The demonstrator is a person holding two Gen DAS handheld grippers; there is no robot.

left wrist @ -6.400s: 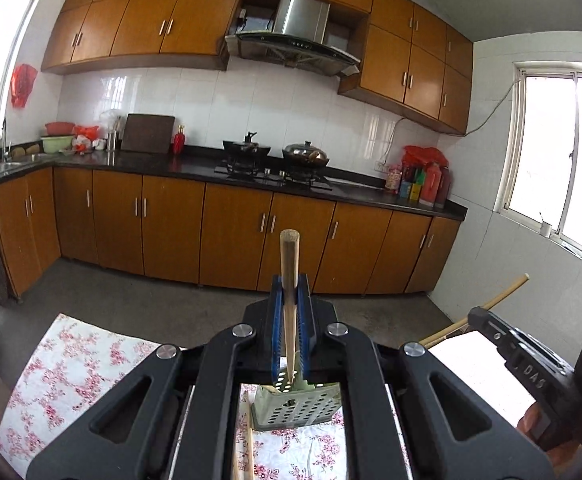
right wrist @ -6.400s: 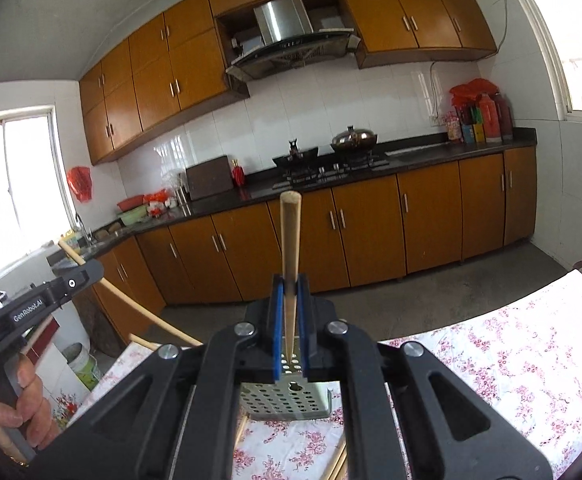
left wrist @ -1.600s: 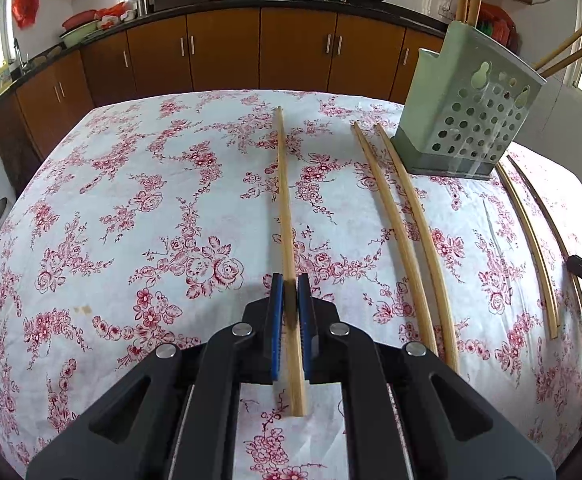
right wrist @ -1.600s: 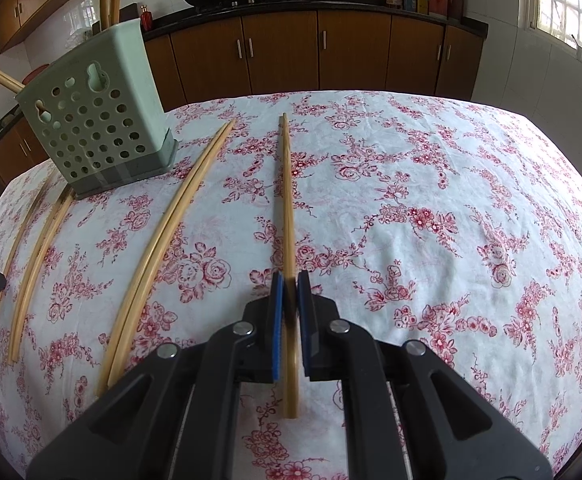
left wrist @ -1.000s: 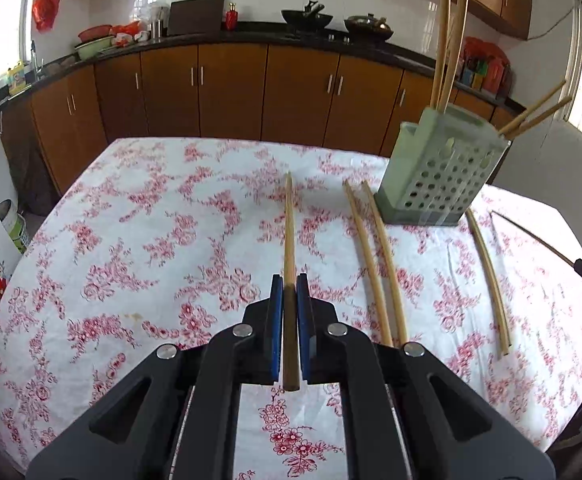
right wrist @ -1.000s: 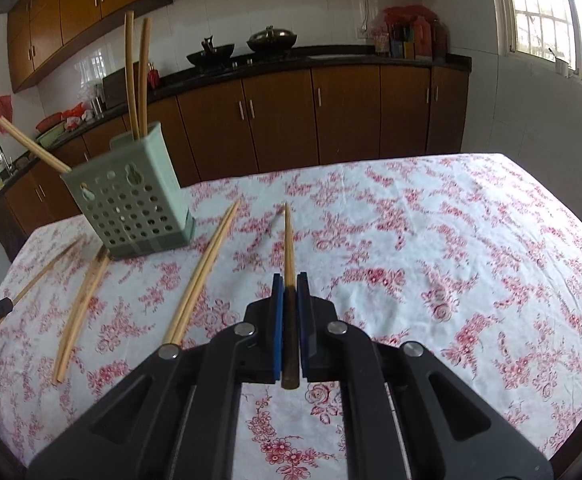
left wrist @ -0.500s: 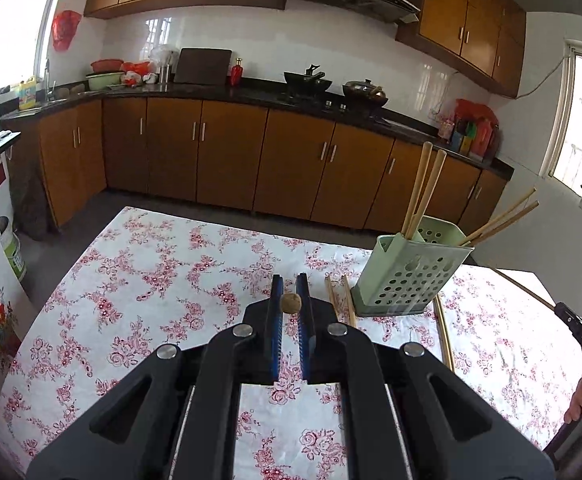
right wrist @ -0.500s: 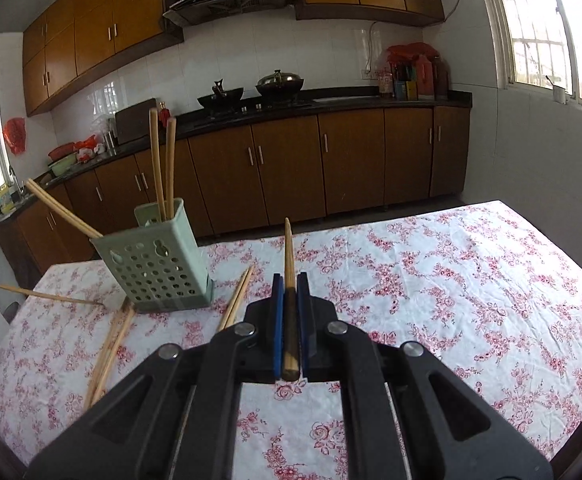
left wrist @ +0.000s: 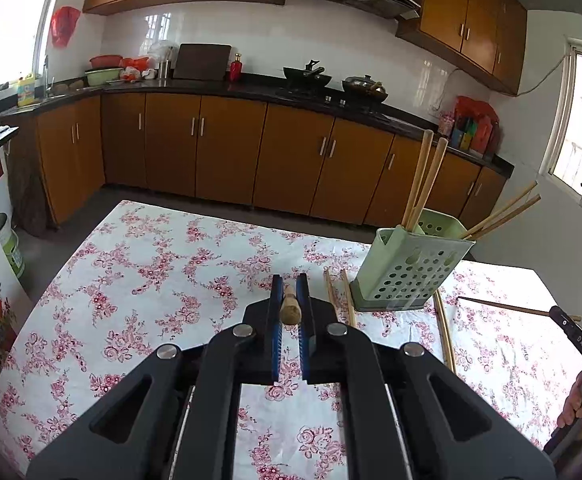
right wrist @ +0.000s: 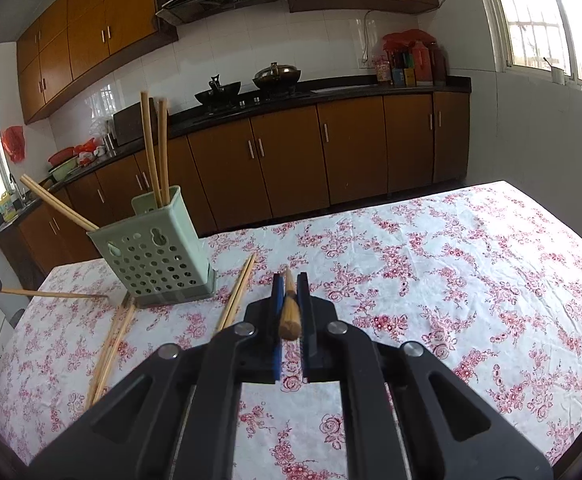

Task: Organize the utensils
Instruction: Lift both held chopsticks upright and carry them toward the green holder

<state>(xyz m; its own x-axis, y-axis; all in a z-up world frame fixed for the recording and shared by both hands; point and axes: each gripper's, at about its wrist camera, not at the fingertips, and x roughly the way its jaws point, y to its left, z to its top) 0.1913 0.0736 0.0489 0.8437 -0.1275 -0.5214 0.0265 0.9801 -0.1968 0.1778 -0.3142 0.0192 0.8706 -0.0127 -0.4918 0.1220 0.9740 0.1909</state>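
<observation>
Chopsticks: one [left wrist: 289, 309] clamped between my left fingers [left wrist: 275, 320], one [right wrist: 289, 312] clamped between my right fingers [right wrist: 277, 316], both raised above the desk [right wrist: 471, 280]. Green perforated holder [right wrist: 159, 256] stands on the floral cloth, four sticks upright or leaning inside. Loose pairs [right wrist: 237, 294] lie flat just beside its base.

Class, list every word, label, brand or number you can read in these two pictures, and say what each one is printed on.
"DAS": white letters on the black right gripper at the left wrist view's edge; it may be part of a longer word.
Labels on the bottles and boxes on the black counter: too small to read.
Yellow bottle by the sink: label blurred.
</observation>
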